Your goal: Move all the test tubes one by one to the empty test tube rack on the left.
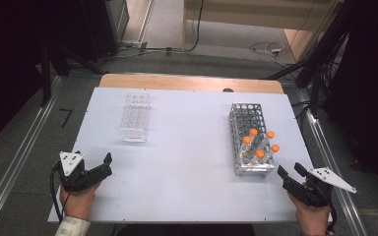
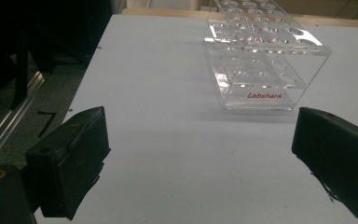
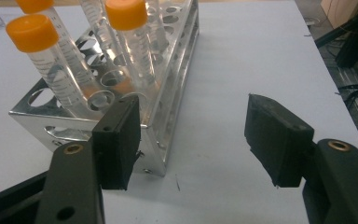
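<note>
The left tool [image 1: 109,164] is sitting over the near left corner of the white desk [image 1: 187,162], held in a person's hand [image 1: 78,199]. In the left gripper view its two black jaws are standing wide apart, released, with nothing but bare desk between them. Ahead of it, well apart, the clear acrylic tube rack with red lettering [image 2: 261,56] is standing upright on the desk with its holes empty; in the high view it is lying toward the far left of the desk [image 1: 137,117].

The right tool [image 1: 291,173] is resting at the near right corner, also released, its jaws parted and holding nothing. Just beyond it the silver metal tube rack [image 1: 248,138] is standing on the desk, carrying clear plastic tubes with orange caps [image 1: 261,147] upright in its near end. In the right gripper view one jaw is lying just in front of the near corner of the metal rack [image 3: 168,116], and two capped tubes [image 3: 51,65] are rising close behind it; whether that jaw is touching the rack I cannot tell.
</note>
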Action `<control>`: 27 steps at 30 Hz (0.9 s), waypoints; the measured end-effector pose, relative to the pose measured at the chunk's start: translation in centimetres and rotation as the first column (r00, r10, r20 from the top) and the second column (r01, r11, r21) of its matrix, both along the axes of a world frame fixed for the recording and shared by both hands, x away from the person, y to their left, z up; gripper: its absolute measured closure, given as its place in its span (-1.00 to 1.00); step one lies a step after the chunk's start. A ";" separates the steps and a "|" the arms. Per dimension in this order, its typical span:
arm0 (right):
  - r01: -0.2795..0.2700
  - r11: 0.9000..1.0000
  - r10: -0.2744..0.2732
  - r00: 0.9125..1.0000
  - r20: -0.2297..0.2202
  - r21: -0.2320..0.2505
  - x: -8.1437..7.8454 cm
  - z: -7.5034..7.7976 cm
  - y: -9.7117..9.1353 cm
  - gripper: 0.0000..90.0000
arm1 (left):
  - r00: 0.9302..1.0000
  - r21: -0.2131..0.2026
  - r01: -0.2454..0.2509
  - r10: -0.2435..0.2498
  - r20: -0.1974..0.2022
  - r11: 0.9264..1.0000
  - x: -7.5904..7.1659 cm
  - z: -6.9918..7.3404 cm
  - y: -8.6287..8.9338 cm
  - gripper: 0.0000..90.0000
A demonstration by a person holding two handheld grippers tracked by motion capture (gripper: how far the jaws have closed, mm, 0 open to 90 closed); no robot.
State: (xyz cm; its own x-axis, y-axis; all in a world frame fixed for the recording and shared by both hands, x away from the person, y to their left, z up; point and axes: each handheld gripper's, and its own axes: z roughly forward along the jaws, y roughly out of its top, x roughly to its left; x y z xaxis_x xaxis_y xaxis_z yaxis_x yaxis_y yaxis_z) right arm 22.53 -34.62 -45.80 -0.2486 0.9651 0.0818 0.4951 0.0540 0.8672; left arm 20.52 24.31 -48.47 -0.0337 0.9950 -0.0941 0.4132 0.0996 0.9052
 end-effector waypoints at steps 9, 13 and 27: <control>-0.043 0.999 0.043 0.999 0.032 0.013 0.8 0.6 1.1 0.02 | 1.000 0.002 0.004 -0.004 -0.002 1.000 0.1 0.0 -0.1 -0.91; -0.065 0.998 0.065 0.997 0.038 0.000 1.5 0.5 2.0 0.10 | 1.000 0.003 0.006 -0.006 -0.002 1.000 0.0 0.0 -0.1 -0.91; -0.075 0.997 0.075 0.997 0.027 -0.001 3.9 0.2 3.7 0.35 | 1.000 -0.002 -0.001 0.001 0.003 1.000 0.0 0.1 0.0 -0.91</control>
State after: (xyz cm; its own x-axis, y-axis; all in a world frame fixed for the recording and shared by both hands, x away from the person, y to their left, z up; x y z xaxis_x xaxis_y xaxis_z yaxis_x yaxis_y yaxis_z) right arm 26.48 -30.94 -45.64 -0.3229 0.9435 0.0741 0.4659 0.0903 0.8802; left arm 20.49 24.31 -48.41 -0.0341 0.9948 -0.0962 0.4103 0.1017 0.9063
